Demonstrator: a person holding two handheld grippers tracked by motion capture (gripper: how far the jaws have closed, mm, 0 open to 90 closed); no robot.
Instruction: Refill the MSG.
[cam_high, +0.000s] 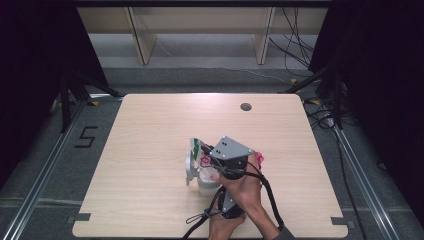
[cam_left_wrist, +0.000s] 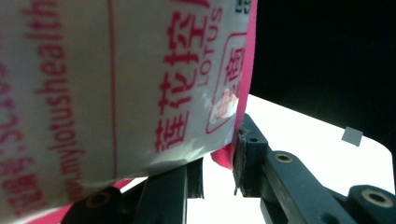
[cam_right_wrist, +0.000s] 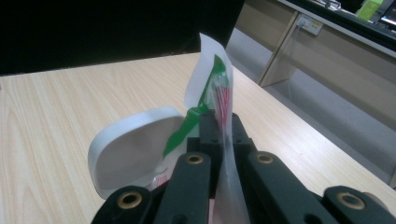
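High view has your two hands stacked near the desk's (cam_high: 150, 130) front edge, both claws meeting over a white tub (cam_high: 206, 181) with its lid (cam_high: 189, 167) flipped open to the side. Your right claw (cam_right_wrist: 223, 122) is clamped tight on a thin clear sachet (cam_right_wrist: 212, 88) with green and red print, which stands up out of its tips; the white lid lies just beside and below those tips. Your left claw (cam_left_wrist: 218, 163) grips the tub's white and pink label wall (cam_left_wrist: 116, 84), one pad pressed on the pink edge, the other under the printed side. Right gripper view puts the bare desk beyond the sachet.
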